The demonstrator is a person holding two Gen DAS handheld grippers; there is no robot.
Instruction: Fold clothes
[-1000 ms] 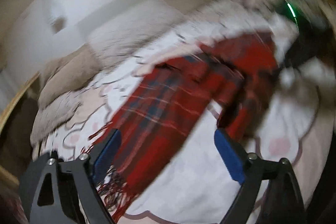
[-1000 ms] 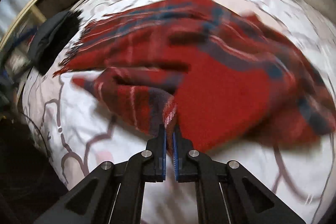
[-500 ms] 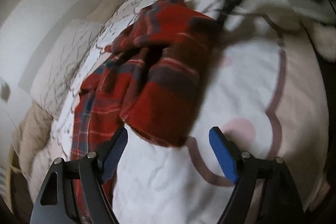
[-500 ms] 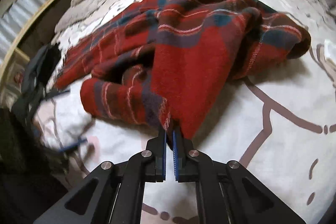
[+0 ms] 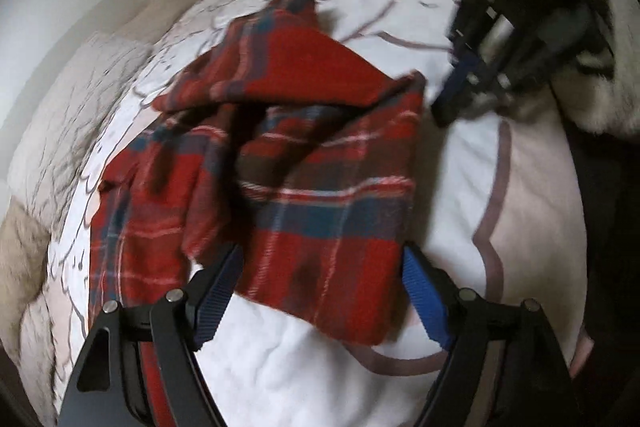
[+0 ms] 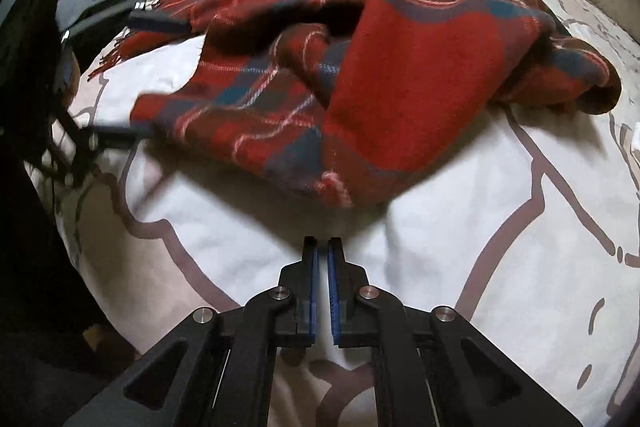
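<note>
On the white bedspread [image 6: 460, 227] I find the red plaid scarf [image 6: 400, 75] lying bunched and partly folded. My left gripper [image 5: 320, 287] stands spread around its near corner, gripping nothing. My right gripper [image 6: 323, 255] is clenched empty, just short of the scarf.

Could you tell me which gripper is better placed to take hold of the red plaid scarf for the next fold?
Left, probably. The left gripper is open astride the red plaid woollen scarf's near edge; the right gripper is shut, empty, short of it.
</note>
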